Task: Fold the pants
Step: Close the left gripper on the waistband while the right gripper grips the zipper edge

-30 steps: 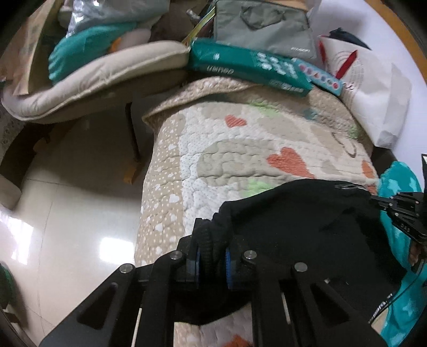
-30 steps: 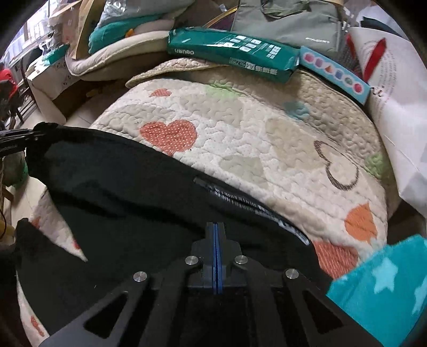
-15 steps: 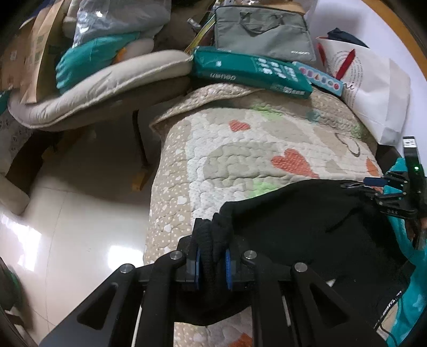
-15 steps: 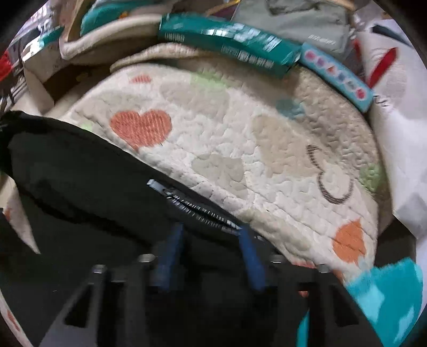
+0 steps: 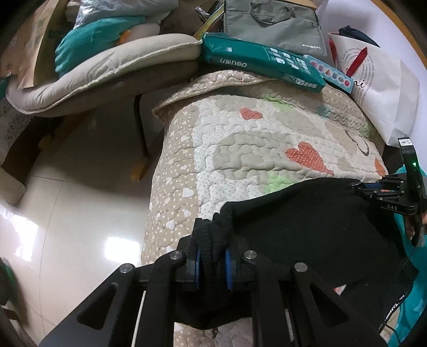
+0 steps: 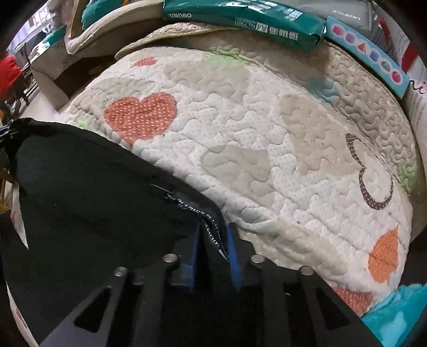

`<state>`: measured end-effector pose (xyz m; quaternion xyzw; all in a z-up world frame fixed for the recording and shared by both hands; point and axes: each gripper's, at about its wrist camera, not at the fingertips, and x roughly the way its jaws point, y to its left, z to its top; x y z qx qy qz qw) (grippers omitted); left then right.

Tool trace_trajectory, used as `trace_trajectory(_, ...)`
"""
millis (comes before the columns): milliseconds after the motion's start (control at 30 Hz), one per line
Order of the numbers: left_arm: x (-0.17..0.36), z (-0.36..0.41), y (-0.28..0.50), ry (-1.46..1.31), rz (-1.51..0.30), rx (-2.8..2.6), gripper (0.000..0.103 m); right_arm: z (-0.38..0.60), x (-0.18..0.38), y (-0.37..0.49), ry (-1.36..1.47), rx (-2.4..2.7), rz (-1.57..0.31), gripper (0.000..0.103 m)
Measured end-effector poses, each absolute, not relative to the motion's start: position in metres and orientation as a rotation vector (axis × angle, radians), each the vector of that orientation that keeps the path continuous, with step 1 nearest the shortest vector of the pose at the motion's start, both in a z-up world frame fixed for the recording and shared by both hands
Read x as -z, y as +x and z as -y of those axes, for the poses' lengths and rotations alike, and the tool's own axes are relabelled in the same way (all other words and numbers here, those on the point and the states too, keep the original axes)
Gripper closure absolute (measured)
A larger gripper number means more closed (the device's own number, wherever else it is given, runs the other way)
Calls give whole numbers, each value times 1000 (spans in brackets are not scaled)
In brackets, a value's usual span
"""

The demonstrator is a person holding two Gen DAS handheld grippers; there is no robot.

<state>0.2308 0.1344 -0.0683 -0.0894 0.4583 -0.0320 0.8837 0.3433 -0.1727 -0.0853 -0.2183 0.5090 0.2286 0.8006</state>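
The black pants [image 5: 307, 221] lie on the near end of a quilted heart-print mat [image 5: 267, 138]. My left gripper [image 5: 212, 263] is shut on a bunched black edge of the pants at their left corner. My right gripper [image 6: 212, 240] shows at the pants' right side in the left wrist view [image 5: 373, 188]. Its blue pads [image 6: 193, 245] stand a little apart on either side of the pants' zipper edge [image 6: 210, 227], with gaps showing beside the fabric. The pants [image 6: 93, 186] stretch between the two grippers.
A green paper pack [image 5: 261, 62], a light blue box [image 5: 331, 73] and a grey bag [image 5: 275, 25] lie at the mat's far end. A white paper bag [image 5: 379, 88] stands at the right. A cushioned chair [image 5: 106, 72] and tiled floor [image 5: 80, 200] are left. A teal blanket [image 6: 395, 317] lies near right.
My right gripper opened from fully shut, then narrowed around the zipper edge. Both grippers moved the pants' edge a little farther up the mat. The left gripper stayed shut on the fabric.
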Motion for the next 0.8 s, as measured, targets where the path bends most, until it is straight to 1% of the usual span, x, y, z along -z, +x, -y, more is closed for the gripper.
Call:
trace_trajectory(100, 57, -132, 221, -170, -935, 66, 90, 172, 70, 330, -472, -470, -1047, 89)
trace_trajectory(333, 28, -132, 189, -164, -884, 51, 90, 173, 32, 287, -456, -417, -963, 89)
trace_trajectory(500, 14, -126, 150, -119, -860, 45, 90, 172, 12, 248, -473, -398, -922, 89)
trace_trajectory(667, 10, -121, 111, -85, -853, 54, 90, 174, 4, 201, -496, -395, -905, 89)
trace_trajectory(733, 14, -120, 96, -81, -858, 58, 90, 177, 5, 183, -497, -395, -913, 91)
trace_trajectory(800, 19, -117, 79, -69, -864, 59, 90, 180, 10, 163, -502, -397, -924, 91)
